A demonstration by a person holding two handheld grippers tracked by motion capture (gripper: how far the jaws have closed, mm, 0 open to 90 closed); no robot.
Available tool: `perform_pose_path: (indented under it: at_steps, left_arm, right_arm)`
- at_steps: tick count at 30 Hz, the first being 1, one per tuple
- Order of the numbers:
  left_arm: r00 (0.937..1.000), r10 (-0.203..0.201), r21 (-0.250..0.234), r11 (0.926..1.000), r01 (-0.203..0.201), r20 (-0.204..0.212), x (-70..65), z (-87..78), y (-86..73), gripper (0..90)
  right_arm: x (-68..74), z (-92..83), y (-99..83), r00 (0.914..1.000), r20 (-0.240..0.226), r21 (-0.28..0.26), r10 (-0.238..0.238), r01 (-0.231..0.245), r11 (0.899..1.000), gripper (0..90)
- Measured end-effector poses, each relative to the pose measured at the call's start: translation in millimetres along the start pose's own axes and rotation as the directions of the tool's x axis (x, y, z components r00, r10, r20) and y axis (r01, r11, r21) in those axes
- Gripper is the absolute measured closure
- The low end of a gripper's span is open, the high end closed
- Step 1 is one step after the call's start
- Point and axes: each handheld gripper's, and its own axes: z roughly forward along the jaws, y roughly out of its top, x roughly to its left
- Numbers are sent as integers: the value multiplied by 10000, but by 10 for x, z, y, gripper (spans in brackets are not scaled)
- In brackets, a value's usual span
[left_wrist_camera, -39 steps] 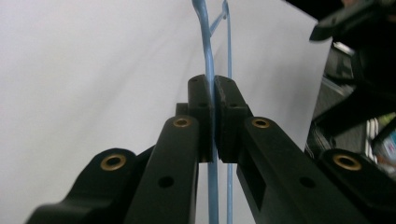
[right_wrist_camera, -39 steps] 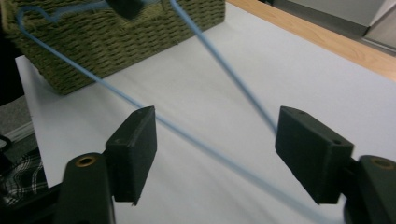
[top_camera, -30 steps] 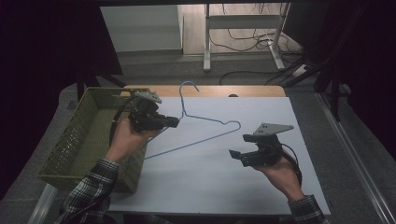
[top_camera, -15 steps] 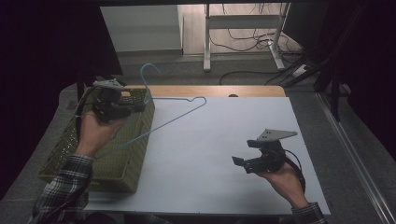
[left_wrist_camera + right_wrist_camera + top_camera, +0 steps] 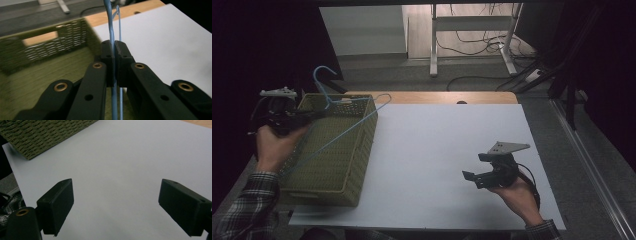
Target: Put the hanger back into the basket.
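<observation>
Here, one hanger (image 5: 343, 126), one basket (image 5: 343, 177), two grippers

High view above the table, looking forward and down, claw views close, sharing the basket (image 5: 343, 165).

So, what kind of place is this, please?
Probably a lab or workshop set up for recording. A table covered with a white sheet stands in a dark room, loose cables lie on the floor behind it, and a metal stand is there too.
</observation>
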Motion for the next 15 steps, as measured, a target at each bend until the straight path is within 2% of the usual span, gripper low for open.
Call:
perform_pose_path:
  at_steps: [2,3,6,11,15]
  left_arm:
    - [9990,-313,-209,9993,306,-318,126,-114,-88,874]
    - [9990,-313,-209,9993,306,-318,126,-114,-88,874]
    - [9963,-619,-443,9973,593,-596,257,-244,-197,874]
    - [9929,-878,-621,9946,829,-801,390,-334,-348,874]
    - [9916,-989,-712,9931,931,-829,451,-302,-428,874]
  right_arm:
    - [-7,-5,-12,10000,32,11,13,-13,10000,128]
    - [-10,-11,-19,10000,42,11,56,-56,10000,128]
    - [-21,-27,-33,9999,101,2,71,-71,10000,128]
    - [-32,-39,-49,9998,163,9,124,-125,9999,129]
    - [-32,-27,-56,9998,174,60,137,-138,9999,128]
